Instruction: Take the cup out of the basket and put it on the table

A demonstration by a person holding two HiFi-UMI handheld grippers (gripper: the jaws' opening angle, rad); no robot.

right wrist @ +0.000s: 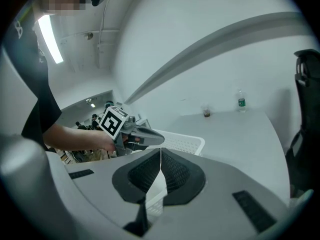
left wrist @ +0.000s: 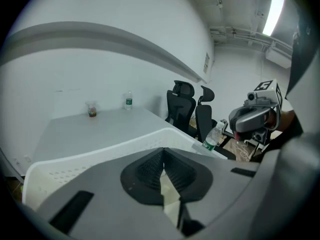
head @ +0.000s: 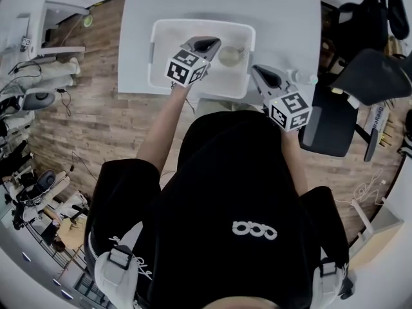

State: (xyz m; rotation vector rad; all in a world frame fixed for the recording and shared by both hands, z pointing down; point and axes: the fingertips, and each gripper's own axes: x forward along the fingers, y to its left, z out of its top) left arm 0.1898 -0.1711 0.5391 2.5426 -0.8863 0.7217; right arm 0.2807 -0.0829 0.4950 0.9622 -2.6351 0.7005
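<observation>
Head view has the cup (head: 230, 55) standing in the right part of the white basket (head: 161, 31), seen from above, pale and open-mouthed. The basket sits on the white bench (head: 141, 11), close to its near edge. The left claw (head: 209, 42) hangs over the middle of the basket with its tip just left of the cup; whether it touches the cup cannot be told. In the left gripper view the left claw (left wrist: 162, 156) has its jaws pressed together with nothing between them, and the basket's perforated rim (left wrist: 100, 154) runs just beyond them. The right claw (head: 259, 70) is just outside the basket's near right corner. In the right gripper view the right claw (right wrist: 160, 154) is likewise closed up and empty, and looks across at the left claw (right wrist: 137, 136) over the basket (right wrist: 185, 143). A bottle (head: 302, 77) is on the bench just right of the basket, near the right claw; in the left gripper view it (left wrist: 212, 138) shows tilted past the basket's corner, with the right claw (left wrist: 255, 116) beyond. At the bench's far end, well apart from the basket, stand a small cup (left wrist: 91, 109) with something dark in it and a far bottle (left wrist: 128, 100). Black chairs (head: 341, 114) stand on the wooden floor (head: 90, 108) to the right of the bench.
</observation>
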